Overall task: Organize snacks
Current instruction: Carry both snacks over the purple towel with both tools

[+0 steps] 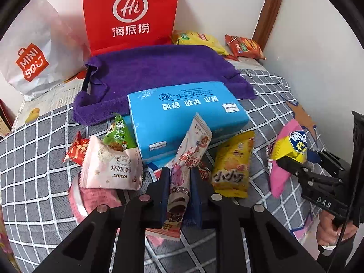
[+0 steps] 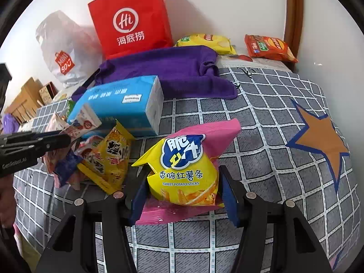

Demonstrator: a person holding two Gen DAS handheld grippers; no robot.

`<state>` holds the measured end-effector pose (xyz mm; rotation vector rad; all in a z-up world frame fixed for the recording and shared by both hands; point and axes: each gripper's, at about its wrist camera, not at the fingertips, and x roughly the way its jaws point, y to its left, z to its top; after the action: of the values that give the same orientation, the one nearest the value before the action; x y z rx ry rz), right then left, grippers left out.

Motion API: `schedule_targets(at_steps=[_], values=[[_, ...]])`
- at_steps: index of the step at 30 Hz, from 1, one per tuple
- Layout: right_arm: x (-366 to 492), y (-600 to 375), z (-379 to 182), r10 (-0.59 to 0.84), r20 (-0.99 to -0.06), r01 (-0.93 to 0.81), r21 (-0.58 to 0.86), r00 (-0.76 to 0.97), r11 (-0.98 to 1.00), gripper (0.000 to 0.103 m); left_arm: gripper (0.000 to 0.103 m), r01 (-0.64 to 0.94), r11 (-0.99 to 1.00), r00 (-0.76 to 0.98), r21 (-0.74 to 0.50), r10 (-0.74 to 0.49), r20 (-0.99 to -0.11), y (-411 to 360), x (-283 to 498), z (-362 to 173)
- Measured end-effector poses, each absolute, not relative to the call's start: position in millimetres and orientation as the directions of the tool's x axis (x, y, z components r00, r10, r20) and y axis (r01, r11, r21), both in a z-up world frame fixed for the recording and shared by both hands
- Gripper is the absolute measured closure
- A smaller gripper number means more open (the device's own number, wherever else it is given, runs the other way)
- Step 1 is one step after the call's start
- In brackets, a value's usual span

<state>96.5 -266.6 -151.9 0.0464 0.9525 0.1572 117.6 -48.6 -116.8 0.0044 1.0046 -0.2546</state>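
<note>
Between my left fingers point(image 1: 180, 195) a slim pink-and-white snack packet point(image 1: 188, 159) stands clamped, its top leaning toward the blue tissue pack point(image 1: 186, 111) just behind it. Crowding that grip are a pale pink packet point(image 1: 111, 166) on the left, with a green one point(image 1: 118, 134) and a small red one point(image 1: 76, 151) behind it, and a yellow packet point(image 1: 232, 166) on the right. My right fingers point(image 2: 182, 195) are closed on a yellow-and-pink bag of sweet potato sticks point(image 2: 184, 170), held off to the right of the pile above the checked bed cover point(image 2: 261, 118). Farther back lie a purple towel point(image 1: 159, 70), a red paper bag point(image 1: 132, 11), a white plastic bag point(image 1: 38, 52), and two chip bags, one yellow point(image 2: 207, 42), one orange point(image 2: 269, 47), near the wall.
</note>
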Motion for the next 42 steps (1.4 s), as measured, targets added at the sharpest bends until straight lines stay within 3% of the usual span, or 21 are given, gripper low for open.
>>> schedule_targets(at_steps=[15,42], values=[[85.2,-252.7,-96.3,0.119,-0.768,-0.096,0.075,0.629,0.993,0.045,0.086,0.185,0.958,0.553,-0.22,-0.287,-0.782,-28.3,92.5,-81.9],[199.9,-213.1,-28.8,0.1,-0.711,-0.108,0.034,0.696,0.994,0.045,0.085,0.108,0.982,0.626,-0.157,-0.19,-0.757,12.4,197.8,-21.5]])
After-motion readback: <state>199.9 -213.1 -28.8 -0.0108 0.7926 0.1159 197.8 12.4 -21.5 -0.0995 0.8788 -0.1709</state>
